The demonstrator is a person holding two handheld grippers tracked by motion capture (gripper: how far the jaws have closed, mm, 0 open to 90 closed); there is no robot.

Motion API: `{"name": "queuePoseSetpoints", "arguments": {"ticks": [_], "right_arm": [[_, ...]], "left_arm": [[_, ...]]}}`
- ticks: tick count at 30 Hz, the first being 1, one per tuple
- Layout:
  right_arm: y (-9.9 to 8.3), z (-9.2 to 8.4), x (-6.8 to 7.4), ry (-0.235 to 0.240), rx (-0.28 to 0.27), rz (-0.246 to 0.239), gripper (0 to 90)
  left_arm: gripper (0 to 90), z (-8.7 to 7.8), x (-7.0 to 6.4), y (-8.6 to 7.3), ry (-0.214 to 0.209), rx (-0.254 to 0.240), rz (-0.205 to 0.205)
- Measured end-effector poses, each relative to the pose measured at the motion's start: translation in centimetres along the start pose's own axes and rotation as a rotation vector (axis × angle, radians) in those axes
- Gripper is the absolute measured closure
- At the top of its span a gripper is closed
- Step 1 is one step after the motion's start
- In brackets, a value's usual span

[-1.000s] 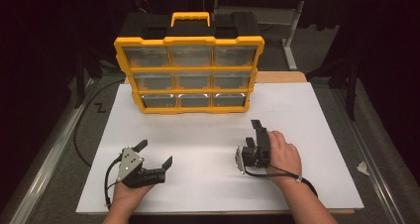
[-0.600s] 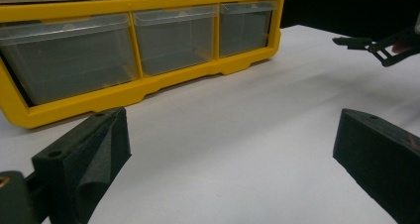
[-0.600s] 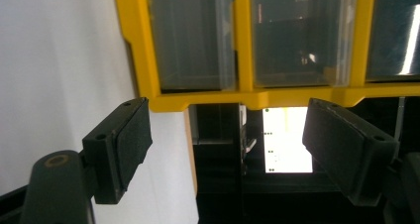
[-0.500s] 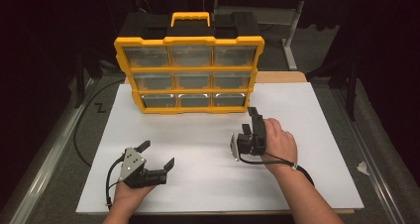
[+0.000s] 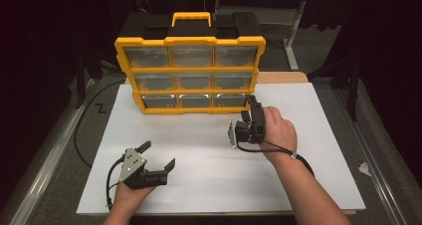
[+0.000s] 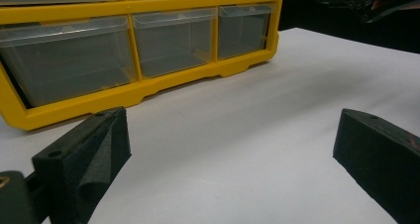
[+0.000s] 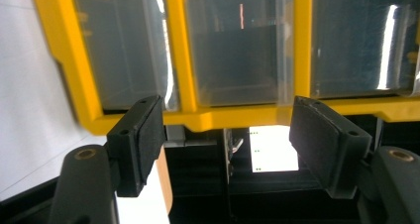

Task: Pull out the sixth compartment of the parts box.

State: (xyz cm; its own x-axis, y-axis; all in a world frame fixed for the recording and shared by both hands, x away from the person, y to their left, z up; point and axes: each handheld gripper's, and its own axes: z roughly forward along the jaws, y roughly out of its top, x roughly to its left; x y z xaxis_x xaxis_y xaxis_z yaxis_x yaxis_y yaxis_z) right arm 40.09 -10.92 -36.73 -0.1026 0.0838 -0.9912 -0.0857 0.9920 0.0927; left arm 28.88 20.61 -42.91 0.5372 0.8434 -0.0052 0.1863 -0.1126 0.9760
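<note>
Nearest the person, well in front of the yellow organizer case (image 5: 190, 65), the left gripper (image 5: 158, 155) rests low over the white table sheet (image 5: 323, 150) with its jaws spread wide and nothing between them. In the left gripper view the case's lower drawers sit ahead and to the left, with bare sheet before them.

Closer to the case, the right gripper (image 5: 253, 105) is raised at the lower right corner of it, turned on its side. Its jaws have just been closing, yet they stand apart and empty, the pads (image 7: 143, 135) framing the yellow edge and a clear drawer front (image 7: 236, 50) without touching either.

The case itself stands upright at the far middle of the sheet, nine clear drawers in three rows, a carry handle (image 5: 191, 19) on top. It looks like stiff moulded plastic, light if the drawers are as empty as they seem, and smooth enough to slip. Standing on a narrow base, it could tip backward if pushed high. The thin drawer fronts seem the weakest part; the handle or the yellow frame is probably the safer hold
</note>
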Motion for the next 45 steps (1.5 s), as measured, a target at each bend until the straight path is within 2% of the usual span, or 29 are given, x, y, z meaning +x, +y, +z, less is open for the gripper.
{"name": "queuePoseSetpoints", "arguments": {"ticks": [1,2,5,6,10,11,12,13,17,18,21,23,28,31,33,45], "right_arm": [[0.1,0.2,-0.3,-0.005,-0.008,-0.016,33.2],[0.3,0.5,-0.6,-0.011,-0.002,-0.001,34.7],[0.5,1.0,-0.9,-0.019,-0.006,-0.006,36.2],[0.6,1.1,-0.9,-0.019,0.01,0.004,37.4],[1.1,1.9,-1.7,-0.031,0.006,-0.008,42.6],[1.3,2.2,-1.9,-0.029,0.01,0.013,45.0],[1.3,2.2,-1.9,-0.029,0.01,0.013,45.0],[1.6,2.4,-2.4,-0.045,0.006,-0.008,46.3],[2.1,2.8,-3.0,-0.06,-0.008,-0.003,50.5],[2.2,2.9,-3.2,-0.067,-0.012,-0.015,51.4],[2.5,3.4,-3.4,-0.063,-0.002,-0.002,54.2],[2.7,3.9,-3.6,-0.061,0.003,-0.011,56.7],[2.7,4.8,-3.7,-0.054,0.018,-0.026,59.0],[2.9,5.6,-3.6,-0.047,0.031,-0.053,59.3],[3.0,5.9,-3.6,-0.053,0.024,-0.06,61.4],[3.5,6.7,-3.5,-0.062,0.029,-0.105,68.7]], "left_arm": [[2.0,0.0,0.0,0.0,0.0,-0.003,-0.003],[2.0,0.0,0.0,0.0,0.001,-0.005,-0.002],[2.0,-0.1,0.0,0.0,0.0,-0.007,-0.003],[2.0,-0.1,0.0,0.0,0.0,-0.007,-0.003],[2.0,-0.1,0.0,0.0,-0.003,-0.008,-0.003],[2.0,-0.1,0.0,0.0,-0.004,-0.008,-0.004],[2.0,-0.1,0.0,0.0,-0.006,-0.007,-0.004],[2.0,-0.1,0.0,0.0,-0.008,-0.006,-0.004],[2.0,0.0,0.0,0.0,-0.013,-0.007,-0.003],[2.0,0.0,0.0,0.0,-0.016,-0.006,-0.004],[2.0,0.0,0.0,0.0,-0.019,-0.005,-0.004],[2.0,0.0,0.0,0.0,-0.02,-0.005,-0.006],[2.0,0.0,0.0,0.0,-0.024,-0.004,-0.008],[2.0,0.0,0.0,0.0,-0.026,-0.001,-0.011],[2.0,0.0,0.1,0.0,-0.026,-0.002,-0.012],[2.1,0.0,0.2,0.0,-0.031,0.004,-0.011]]}}
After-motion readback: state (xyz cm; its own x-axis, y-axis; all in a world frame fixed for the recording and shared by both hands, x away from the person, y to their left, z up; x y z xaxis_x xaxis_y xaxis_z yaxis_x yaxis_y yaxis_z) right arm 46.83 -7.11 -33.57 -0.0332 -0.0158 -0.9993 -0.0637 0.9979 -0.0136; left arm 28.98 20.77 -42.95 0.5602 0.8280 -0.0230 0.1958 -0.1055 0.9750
